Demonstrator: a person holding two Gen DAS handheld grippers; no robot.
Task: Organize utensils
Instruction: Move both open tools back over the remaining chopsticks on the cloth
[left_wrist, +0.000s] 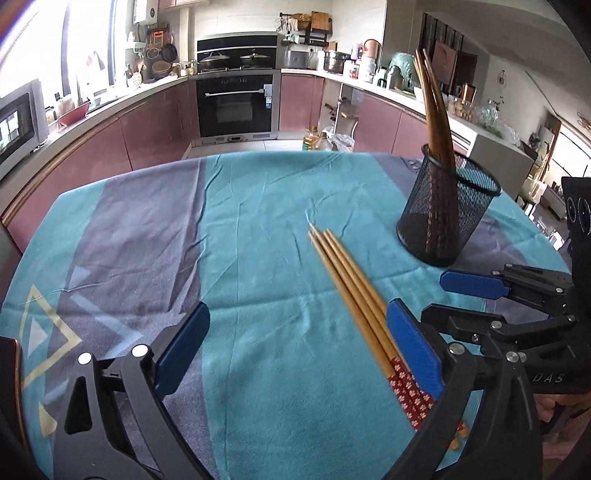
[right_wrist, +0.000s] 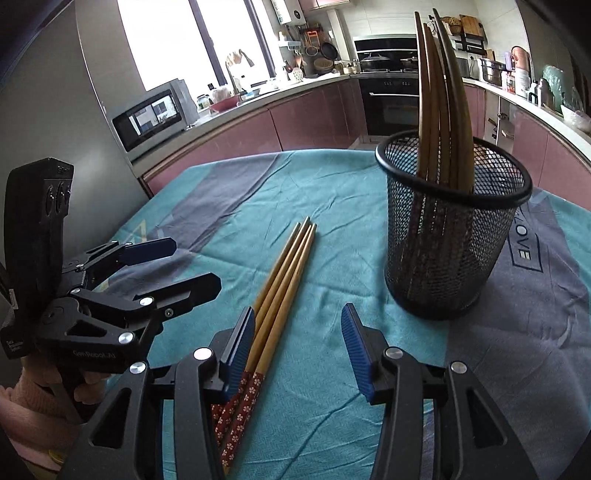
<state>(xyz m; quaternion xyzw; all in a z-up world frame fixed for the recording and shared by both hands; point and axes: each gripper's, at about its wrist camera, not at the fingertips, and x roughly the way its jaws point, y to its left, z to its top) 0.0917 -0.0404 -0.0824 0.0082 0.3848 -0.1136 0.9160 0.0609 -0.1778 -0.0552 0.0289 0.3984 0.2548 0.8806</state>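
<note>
Desk (left_wrist: 258, 206) covered with a teal and grey cloth (left_wrist: 155, 236). Loose chopsticks (left_wrist: 354, 291), a small bundle, lie flat on the cloth near the middle, thin tips pointing far, red flowered ends near. Black mesh cup (left_wrist: 443, 218) stands upright to the right and farther back, well apart from the loose bundle, with several more chopsticks (left_wrist: 436, 122) standing in it, leaning.

Left hand-held gripper (left_wrist: 295, 354): jaws wide apart, nothing clamped. Its right pad sits just beside the red ends of the loose chopsticks; touching or not, cannot tell. Left pad is over bare cloth, well away from them.

Right hand-held gripper (right_wrist: 299, 350): jaws partly apart, not clamped. The loose chopsticks (right_wrist: 284, 273) run along the inner face of its left pad, with the red ends passing under or beside that pad; right pad is clear of them, over cloth. Mesh cup (right_wrist: 447, 251) is far-right of this gripper.

In the right wrist view the left hand-held gripper (right_wrist: 184, 266) shows at left, low over the cloth, with a hand (right_wrist: 70, 384) and pink sleeve (right_wrist: 26, 402) behind it. Kitchen counter, oven (left_wrist: 236, 107) and microwave (right_wrist: 151, 114) in the background.
</note>
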